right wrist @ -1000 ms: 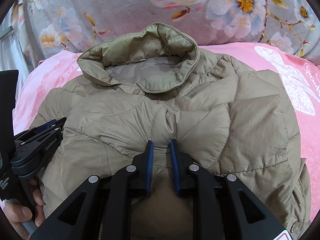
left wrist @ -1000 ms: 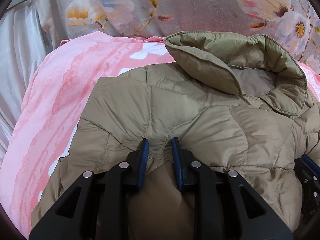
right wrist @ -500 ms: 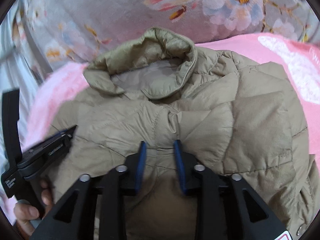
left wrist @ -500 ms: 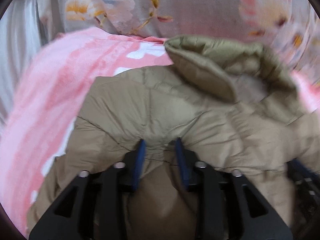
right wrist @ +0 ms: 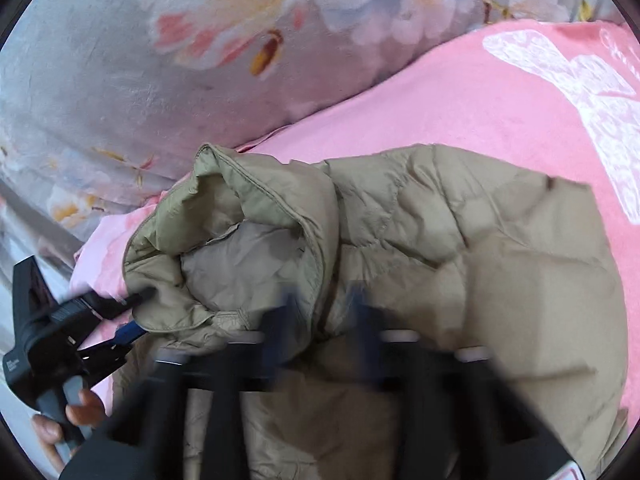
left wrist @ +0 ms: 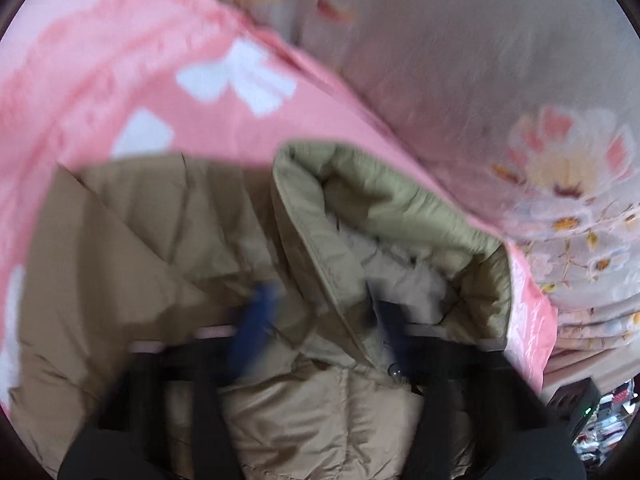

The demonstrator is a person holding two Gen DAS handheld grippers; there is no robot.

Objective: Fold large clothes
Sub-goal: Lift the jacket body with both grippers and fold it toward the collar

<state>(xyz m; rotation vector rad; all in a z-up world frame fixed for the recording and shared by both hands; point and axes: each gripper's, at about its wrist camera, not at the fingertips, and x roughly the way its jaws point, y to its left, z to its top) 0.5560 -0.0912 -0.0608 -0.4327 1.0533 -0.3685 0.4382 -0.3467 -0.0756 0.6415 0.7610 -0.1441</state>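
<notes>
A tan quilted jacket [left wrist: 120,280] lies on a pink blanket [left wrist: 120,60], its olive-lined collar [left wrist: 400,200] standing up. In the left wrist view my left gripper [left wrist: 320,316] is blurred, its jaws closing with the collar's left edge between them. The right wrist view shows the same left gripper [right wrist: 136,314] at the collar [right wrist: 248,184], one finger above the fold and one below. My right gripper [right wrist: 324,312], also blurred, is closing on the collar's right edge, where it meets the jacket's [right wrist: 480,280] shoulder.
Grey floral bedding [right wrist: 120,80] rises behind the pink blanket [right wrist: 440,100], close to the collar. A person's hand [right wrist: 80,412] holds the left gripper's handle. Dark clutter [left wrist: 600,420] shows past the bed's edge at lower right in the left wrist view.
Both grippers let go of the fold in the jacket's body, opened, and moved forward to the collar while rolling. Their jaws now stand around the collar's two edges.
</notes>
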